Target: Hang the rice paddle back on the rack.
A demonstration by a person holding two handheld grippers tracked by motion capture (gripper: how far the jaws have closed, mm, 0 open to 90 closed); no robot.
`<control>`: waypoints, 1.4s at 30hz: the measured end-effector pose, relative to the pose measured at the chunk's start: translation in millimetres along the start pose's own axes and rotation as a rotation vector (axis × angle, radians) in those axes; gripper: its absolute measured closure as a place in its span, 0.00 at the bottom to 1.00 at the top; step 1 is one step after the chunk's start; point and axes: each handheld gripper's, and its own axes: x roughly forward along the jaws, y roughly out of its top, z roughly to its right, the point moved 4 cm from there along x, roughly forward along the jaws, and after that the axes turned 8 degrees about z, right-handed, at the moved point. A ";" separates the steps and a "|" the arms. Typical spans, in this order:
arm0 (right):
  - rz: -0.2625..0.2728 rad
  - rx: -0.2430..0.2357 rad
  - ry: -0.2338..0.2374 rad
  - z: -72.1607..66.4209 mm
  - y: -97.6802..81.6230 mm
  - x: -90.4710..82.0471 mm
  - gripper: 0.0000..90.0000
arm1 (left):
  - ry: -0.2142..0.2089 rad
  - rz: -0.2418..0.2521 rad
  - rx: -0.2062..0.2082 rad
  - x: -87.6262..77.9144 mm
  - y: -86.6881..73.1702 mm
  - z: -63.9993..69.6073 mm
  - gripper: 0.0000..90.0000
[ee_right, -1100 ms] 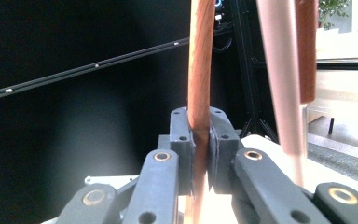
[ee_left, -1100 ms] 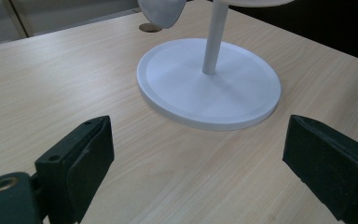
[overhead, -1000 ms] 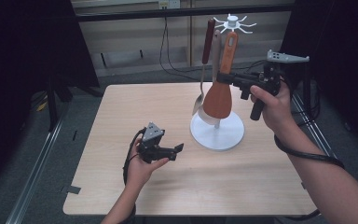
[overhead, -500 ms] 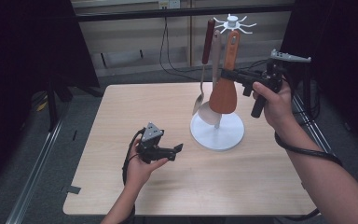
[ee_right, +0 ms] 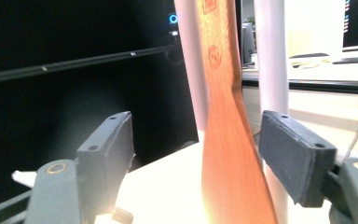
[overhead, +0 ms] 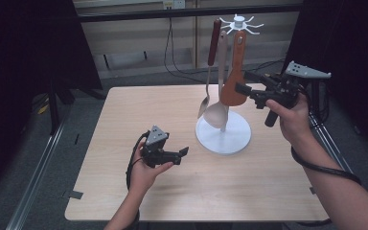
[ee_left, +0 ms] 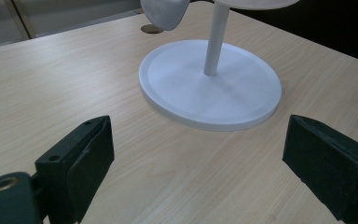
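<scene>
Looks like you're hanging utensils on the rack, and you're right at the let-go part. Your right gripper [overhead: 243,82] is sitting in the upper right of the high view with its jaws spread around the orange-brown wooden spatula [overhead: 233,72], which is hanging by its handle hole from the white spoked utensil stand [overhead: 223,139]. Those jaws have just been opening, and in the right gripper view the spatula [ee_right: 226,140] is standing between the two pads with daylight showing on both sides, so you're not pinching it anymore. I'd say the hang is basically done.

Next move, I'm guessing: you're going to want to back that gripper straight out toward the right edge of the frame without clipping the blade, since it's hanging free and will probably swing if bumped. A pale ladle [overhead: 218,112] and a metal spoon with a dark red handle [overhead: 208,72] are hanging just beside it, so go easy.

Your left gripper [overhead: 184,153] is idling lower left of centre over the light wooden table [overhead: 124,120], jaws wide open, nothing in them.

There's a round stamp on the spatula handle, but I can't read it.
</scene>
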 end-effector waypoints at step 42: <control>-0.083 -0.098 -0.084 -20.7 -78.3 -67.4 0.16 | 0.008 0.001 0.022 0.8 1.2 5.7 0.10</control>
